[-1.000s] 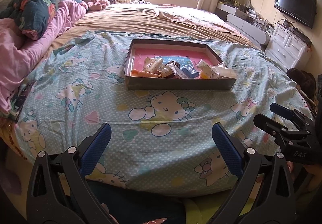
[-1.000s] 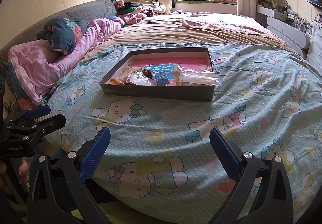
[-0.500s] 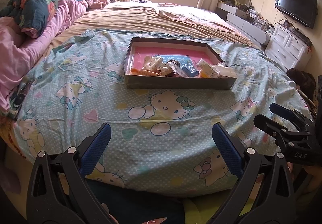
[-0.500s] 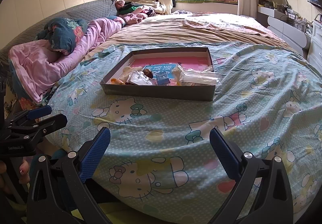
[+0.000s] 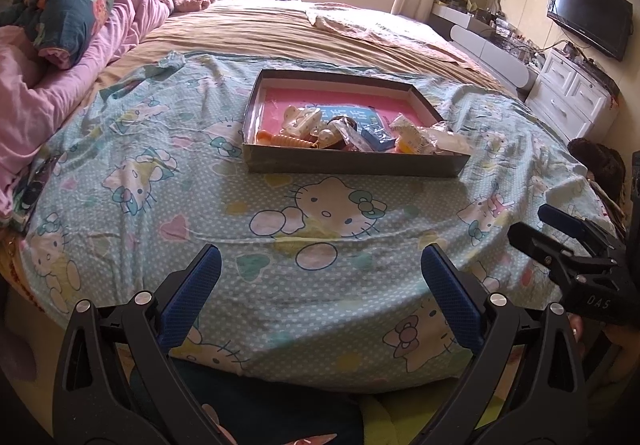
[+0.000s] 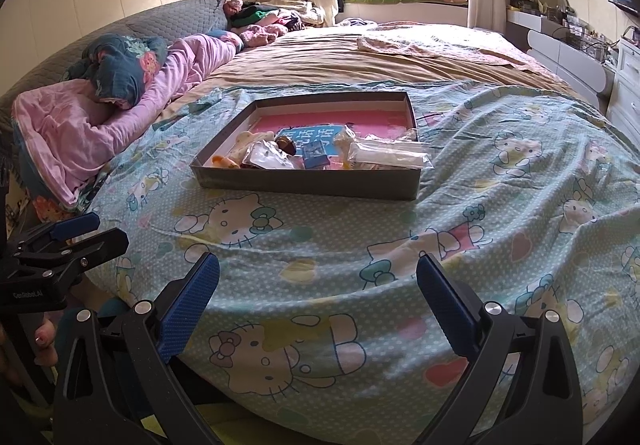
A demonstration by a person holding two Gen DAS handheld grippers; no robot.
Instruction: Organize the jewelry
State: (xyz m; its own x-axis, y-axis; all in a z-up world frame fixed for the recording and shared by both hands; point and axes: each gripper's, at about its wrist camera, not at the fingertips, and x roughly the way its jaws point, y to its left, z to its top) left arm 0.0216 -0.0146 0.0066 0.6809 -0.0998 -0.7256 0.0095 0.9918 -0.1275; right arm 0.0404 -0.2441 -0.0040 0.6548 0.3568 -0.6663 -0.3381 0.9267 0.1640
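A shallow grey box (image 5: 352, 164) with a pink floor lies on the Hello Kitty sheet mid-bed; it also shows in the right wrist view (image 6: 308, 186). Inside lie small jewelry items: an orange ribbed piece (image 5: 285, 140), white pieces (image 5: 300, 121), a blue card (image 6: 316, 139), a small blue box (image 5: 378, 137) and clear plastic bags (image 6: 386, 158). My left gripper (image 5: 320, 281) is open and empty, low at the bed's near edge, well short of the box. My right gripper (image 6: 318, 285) is open and empty, likewise near the edge.
Pink and dark quilts (image 6: 100, 105) are heaped at the left. A brown blanket (image 5: 300, 33) covers the far bed. A white dresser (image 5: 572, 97) and wall TV (image 5: 588, 25) stand at the right. Each gripper shows in the other's view: right gripper (image 5: 576, 253), left gripper (image 6: 60, 249).
Both views have crept slightly forward toward the box. The grippers stay open and nothing in the box has moved.
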